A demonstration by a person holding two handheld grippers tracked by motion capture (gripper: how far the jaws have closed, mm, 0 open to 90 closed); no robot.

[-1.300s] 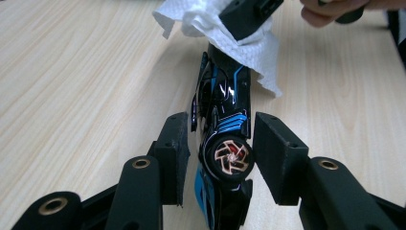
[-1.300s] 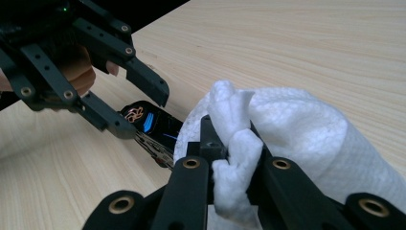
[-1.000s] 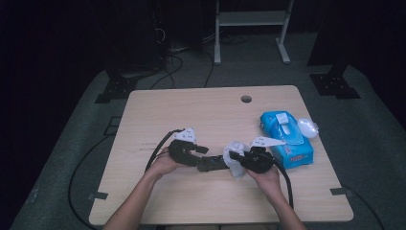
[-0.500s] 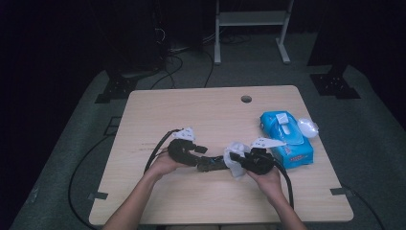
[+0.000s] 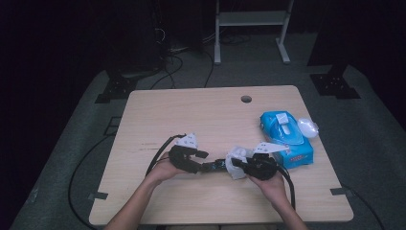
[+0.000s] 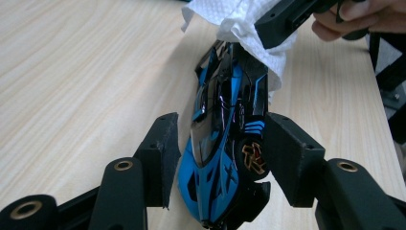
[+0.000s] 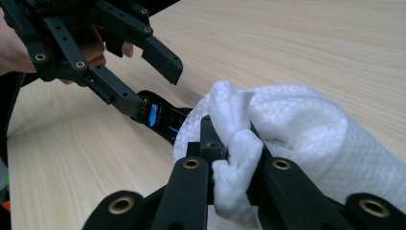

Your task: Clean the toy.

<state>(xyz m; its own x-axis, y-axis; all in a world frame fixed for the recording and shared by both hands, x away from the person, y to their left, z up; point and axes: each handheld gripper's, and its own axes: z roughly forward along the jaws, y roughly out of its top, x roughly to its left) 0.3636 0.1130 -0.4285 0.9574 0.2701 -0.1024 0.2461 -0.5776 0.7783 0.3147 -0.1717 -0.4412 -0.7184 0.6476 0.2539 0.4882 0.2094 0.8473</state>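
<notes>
A blue and black toy car [image 6: 225,96] lies on the wooden table [image 5: 191,110] between my two grippers [image 5: 214,166]. My left gripper [image 6: 218,143] straddles the car's rear end; its jaws have just been opening, and the left pad stands clear of the body. My right gripper [image 7: 230,139] is shut on a crumpled white wipe [image 7: 297,124], which rests against the car's other end [image 7: 158,117]. From above, the wipe [image 5: 237,155] sits at the tip of the right gripper [image 5: 242,165], facing the left gripper [image 5: 203,160].
A blue pack of wipes [image 5: 286,139] lies at the table's right edge, with a crumpled white piece [image 5: 308,127] beside it. There is a round hole [image 5: 246,99] near the far edge. Cables trail off the table's left side. A metal frame stands on the floor behind.
The left gripper's jaws stand a little wider around the car. Both hands have kept their places.
</notes>
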